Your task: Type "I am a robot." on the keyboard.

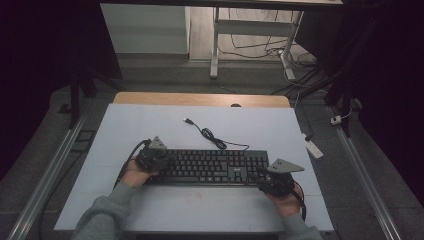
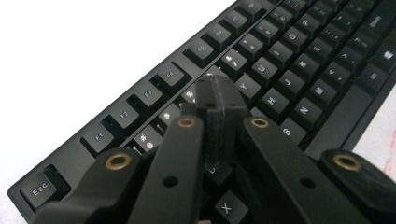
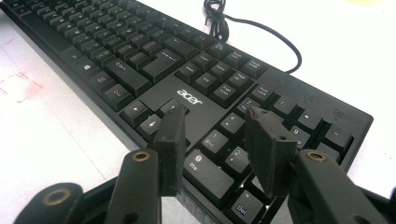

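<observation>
We find left tongs [image 2: 219, 100] clenched, empty, tips over the keyboard [image 1: 212, 167] number row. Keyboard lies mid-tabletop [image 1: 150, 130], cable unplugged. Right tongs [image 3: 219, 135] parted over numpad, gripping nothing. Pressing seems underway; remainder unclear.

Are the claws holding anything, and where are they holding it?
Nothing is held. The left claw is shut with nothing between its jaws, its tips over the keyboard keys. The right claw is open above the keyboard's right end.

left tool [image 2: 219, 100] closed tight, over black keyboard [image 2: 299, 70]
</observation>
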`<state>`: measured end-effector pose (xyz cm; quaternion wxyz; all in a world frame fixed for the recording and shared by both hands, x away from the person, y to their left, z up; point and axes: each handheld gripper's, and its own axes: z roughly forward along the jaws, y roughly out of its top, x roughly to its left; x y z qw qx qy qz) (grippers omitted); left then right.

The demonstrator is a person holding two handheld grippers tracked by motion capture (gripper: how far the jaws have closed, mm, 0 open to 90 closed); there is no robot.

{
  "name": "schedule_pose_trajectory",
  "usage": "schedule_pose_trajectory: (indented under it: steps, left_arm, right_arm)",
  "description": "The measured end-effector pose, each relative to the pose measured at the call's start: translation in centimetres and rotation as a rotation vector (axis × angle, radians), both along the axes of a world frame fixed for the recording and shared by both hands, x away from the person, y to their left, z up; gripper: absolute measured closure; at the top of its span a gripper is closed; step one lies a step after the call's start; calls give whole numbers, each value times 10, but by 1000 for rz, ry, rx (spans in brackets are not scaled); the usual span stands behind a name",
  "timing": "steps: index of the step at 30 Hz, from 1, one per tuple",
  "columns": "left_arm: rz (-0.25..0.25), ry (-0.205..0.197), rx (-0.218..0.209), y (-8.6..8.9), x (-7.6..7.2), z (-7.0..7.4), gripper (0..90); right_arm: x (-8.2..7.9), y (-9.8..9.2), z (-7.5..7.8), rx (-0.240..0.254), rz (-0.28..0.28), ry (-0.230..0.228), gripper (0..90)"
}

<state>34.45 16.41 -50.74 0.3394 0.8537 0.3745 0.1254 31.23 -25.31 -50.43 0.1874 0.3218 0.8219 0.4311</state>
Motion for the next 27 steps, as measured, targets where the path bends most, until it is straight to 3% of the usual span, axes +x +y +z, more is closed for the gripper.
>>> schedule_pose_trajectory:
  steps: [19,23,27]
  left_arm:
    - [6,18,26,-2,3,-10,887]
    - [11,20,14,-2,3,-11,889]
    - [17,-24,-26,0,-1,-2,888]
  right_arm:
    - [0,0,0,0,3,1,586]
    - [0,0,0,-3,1,0,586]
    - [0,0,0,4,1,0,586]
